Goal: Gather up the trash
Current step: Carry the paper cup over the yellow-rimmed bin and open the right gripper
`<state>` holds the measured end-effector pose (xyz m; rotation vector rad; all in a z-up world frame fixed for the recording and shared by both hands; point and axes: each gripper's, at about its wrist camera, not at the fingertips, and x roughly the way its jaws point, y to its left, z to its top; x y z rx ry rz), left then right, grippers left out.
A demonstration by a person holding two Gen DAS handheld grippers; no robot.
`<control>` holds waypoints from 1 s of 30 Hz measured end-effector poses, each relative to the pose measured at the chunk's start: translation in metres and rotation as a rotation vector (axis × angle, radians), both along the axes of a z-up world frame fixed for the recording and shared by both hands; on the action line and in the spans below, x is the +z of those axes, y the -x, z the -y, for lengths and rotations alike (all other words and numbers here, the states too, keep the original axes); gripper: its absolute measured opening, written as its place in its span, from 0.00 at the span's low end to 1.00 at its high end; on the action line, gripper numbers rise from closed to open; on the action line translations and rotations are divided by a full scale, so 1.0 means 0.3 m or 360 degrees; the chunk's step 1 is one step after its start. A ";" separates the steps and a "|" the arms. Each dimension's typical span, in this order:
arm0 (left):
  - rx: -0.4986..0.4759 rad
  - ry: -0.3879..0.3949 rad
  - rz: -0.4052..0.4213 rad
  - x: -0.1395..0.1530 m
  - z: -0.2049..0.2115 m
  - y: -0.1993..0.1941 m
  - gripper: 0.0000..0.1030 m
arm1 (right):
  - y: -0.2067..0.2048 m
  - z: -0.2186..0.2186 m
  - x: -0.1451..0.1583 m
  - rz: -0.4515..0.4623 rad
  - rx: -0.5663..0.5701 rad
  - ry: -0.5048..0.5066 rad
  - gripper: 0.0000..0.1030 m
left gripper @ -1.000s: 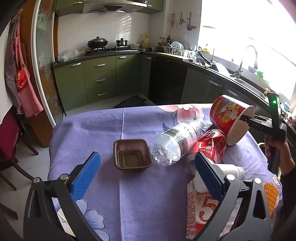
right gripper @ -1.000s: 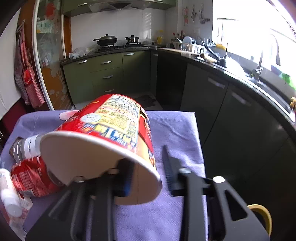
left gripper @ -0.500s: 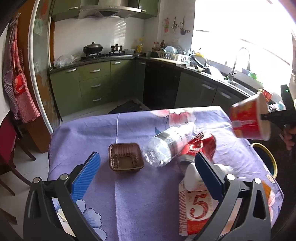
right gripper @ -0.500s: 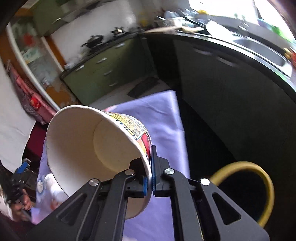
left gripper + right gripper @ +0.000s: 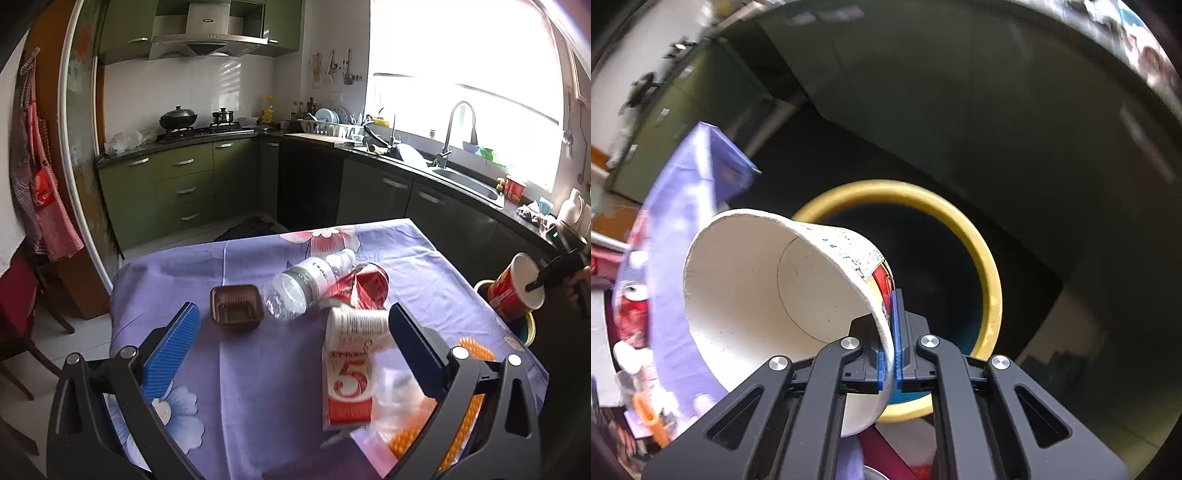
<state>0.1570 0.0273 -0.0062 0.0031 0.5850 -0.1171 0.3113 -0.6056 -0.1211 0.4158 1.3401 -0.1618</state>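
My right tongs (image 5: 890,354) are clamped tight on the rim of the empty noodle cup (image 5: 783,295), one pad inside the wall and one outside, which is why the cup hangs sideways with its white mouth turned toward the lens. I have it over the yellow-rimmed bin (image 5: 988,273) that stands on the floor just off the corner of the counter (image 5: 258,387); pinching the rim leaves the body free to drop straight in, I judge, once the pads let go. In the left view the cup shows beside the counter edge, over that same bin.

My left tongs (image 5: 291,347) stand wide apart and hold nothing, hovering over the purple flowered cloth, presumably waiting on the next piece. Between and beyond them lie the milk carton (image 5: 347,384), a small white bottle (image 5: 356,323) across its top, a crushed red can (image 5: 364,286), a clear water bottle (image 5: 308,286) and a brown plastic tray (image 5: 236,308), all bunched near the middle.

The right view is smeared, so the bin's inside reads only as dark; I cannot tell what it holds. The cup blocks much of its near rim. A clear wrapper and something orange by my left pad are cut off and hard to name.
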 end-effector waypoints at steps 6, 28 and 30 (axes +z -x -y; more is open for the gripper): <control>0.0019 -0.0050 -0.0045 0.001 0.026 0.054 0.94 | -0.074 0.039 -0.168 -0.0125 0.0025 -0.0028 0.04; -0.0434 -0.0049 -0.0437 -0.067 0.167 0.014 0.94 | 0.108 -0.094 -0.006 0.0115 0.0163 -0.0043 0.37; -0.0504 -0.0037 -0.0531 -0.076 0.203 -0.015 0.94 | 0.129 -0.127 0.005 0.0130 0.0194 -0.0041 0.37</control>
